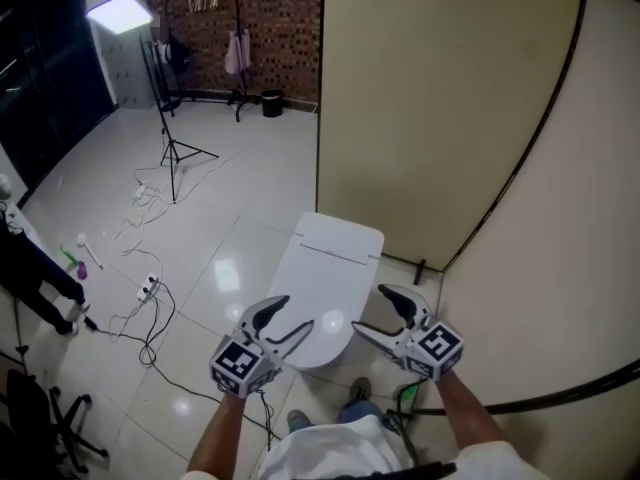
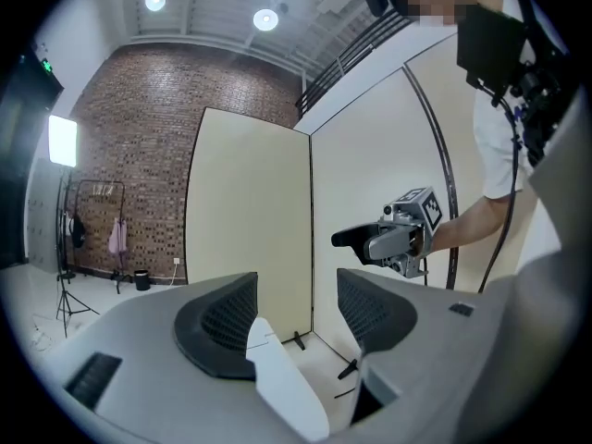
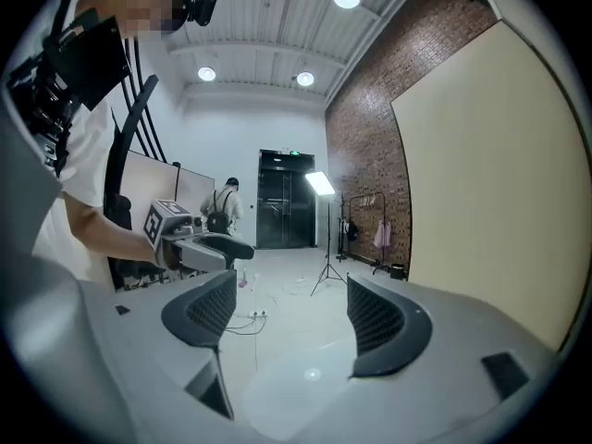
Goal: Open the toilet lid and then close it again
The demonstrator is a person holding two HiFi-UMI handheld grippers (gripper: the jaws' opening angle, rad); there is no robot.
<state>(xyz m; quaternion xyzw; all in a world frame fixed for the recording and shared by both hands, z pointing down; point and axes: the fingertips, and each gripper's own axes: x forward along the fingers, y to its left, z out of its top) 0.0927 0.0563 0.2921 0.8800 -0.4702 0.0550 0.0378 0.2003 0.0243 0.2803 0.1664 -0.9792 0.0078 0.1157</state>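
Held in the air, the left gripper (image 1: 297, 315) is seen over the near left edge of the toilet (image 1: 341, 239). Its jaws are spread apart and nothing is pinched between them. In the left gripper view only the white toilet, lower down, is seen past the gap. A cube with square markers is carried at the back of this gripper, just ahead of the person's bare forearm.

The toilet is placed on the pale tiled floor (image 1: 230, 198), in the corner formed by two beige panels. It is white and glossy all over. Its lid (image 1: 318, 286) is shut and lies flat on the bowl. The lid is rounded at the near end and widens toward a squared, flat rear section, which is set close to the corner. A small bright reflection of a lamp is caught on the lid near its front.

Over the near right edge of the toilet, level with the other one, the right gripper (image 1: 369, 310) is held. Its jaws are likewise spread, with nothing gripped between them; in the right gripper view the shiny lid is seen below the gap.

The left panel (image 1: 420, 98) is seen behind the toilet, and the right panel (image 1: 560, 218) is set at an angle to it.
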